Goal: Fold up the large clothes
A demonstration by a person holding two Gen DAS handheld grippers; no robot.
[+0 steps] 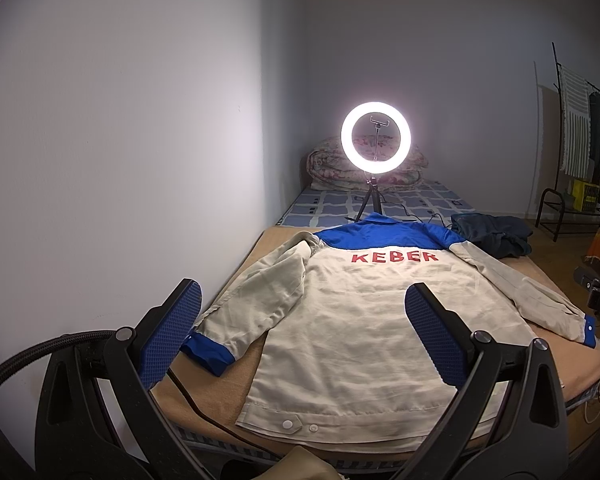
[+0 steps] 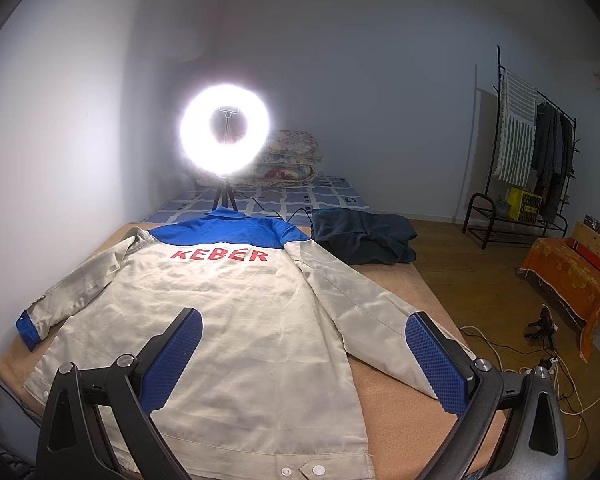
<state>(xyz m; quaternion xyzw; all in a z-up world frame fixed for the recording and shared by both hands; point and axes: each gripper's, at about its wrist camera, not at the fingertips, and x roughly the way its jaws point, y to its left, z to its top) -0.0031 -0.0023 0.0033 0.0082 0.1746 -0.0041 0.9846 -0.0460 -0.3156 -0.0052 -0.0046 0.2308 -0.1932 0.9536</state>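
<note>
A cream cotton work jacket with a blue yoke, blue cuffs and red "KEBER" lettering (image 1: 364, 320) lies flat, back up, across a tan blanket-covered bed (image 1: 236, 364), hem at the near edge and collar toward the far edge. Its left sleeve runs down along the bed's left edge beside the pale wall (image 1: 120, 140); its right sleeve stretches out to the right edge. The left gripper (image 1: 304, 332) hangs released, blue pads wide apart, above the hem and touching nothing. Past the collar a lit white ring light on a black tripod (image 1: 376, 136) stands on a blue checked mattress cover (image 1: 332, 204), with a folded floral quilt (image 2: 288, 160) behind it. The right gripper (image 2: 304, 356) is likewise spread open over the jacket's right side. At the far right corner sits a crumpled dark navy garment (image 2: 364, 236). Farther right, a black clothes rack (image 2: 520, 160) stands on the wooden floor (image 2: 460, 280).
</note>
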